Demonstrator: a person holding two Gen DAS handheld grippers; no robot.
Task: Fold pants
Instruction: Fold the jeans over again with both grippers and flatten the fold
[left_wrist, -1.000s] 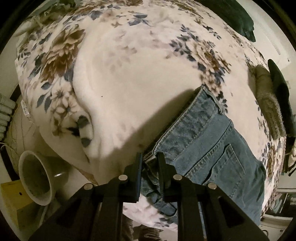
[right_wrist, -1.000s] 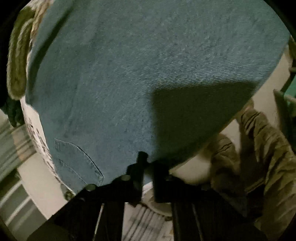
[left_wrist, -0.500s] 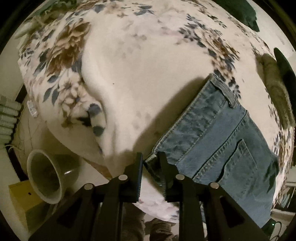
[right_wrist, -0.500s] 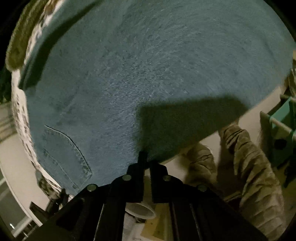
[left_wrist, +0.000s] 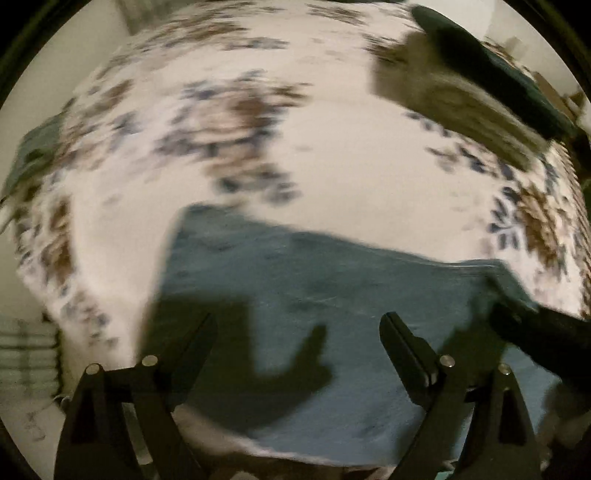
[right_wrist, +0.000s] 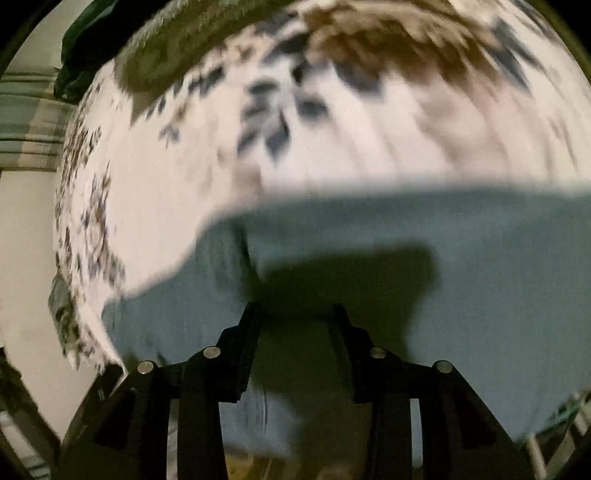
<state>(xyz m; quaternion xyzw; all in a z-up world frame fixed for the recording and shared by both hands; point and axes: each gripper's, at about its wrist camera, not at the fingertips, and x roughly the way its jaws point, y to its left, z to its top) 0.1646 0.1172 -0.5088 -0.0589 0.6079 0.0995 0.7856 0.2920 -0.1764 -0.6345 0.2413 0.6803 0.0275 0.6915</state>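
Note:
The blue denim pants (left_wrist: 332, 295) lie flat on the white floral blanket (left_wrist: 351, 166). In the left wrist view my left gripper (left_wrist: 297, 325) hovers over the near part of the denim, its jaws opening wide with nothing gripped between them. Its shadow falls on the cloth. In the right wrist view the pants (right_wrist: 461, 258) fill the lower half, and my right gripper (right_wrist: 295, 310) stands above them with jaws opening and no cloth pinched. The right gripper's dark body (left_wrist: 543, 332) enters the left wrist view at the right edge. Both views are motion-blurred.
A shaggy olive-brown garment (left_wrist: 461, 96) and a dark green one (left_wrist: 498, 66) lie at the blanket's far right. The same olive-brown garment (right_wrist: 177, 44) shows at the top left of the right wrist view. Pale floor (right_wrist: 26, 240) borders the bed's left edge.
Both grippers let go of the pants' edge and opened. Both swung sideways and rolled, so the pants now lie across the lower part of each view.

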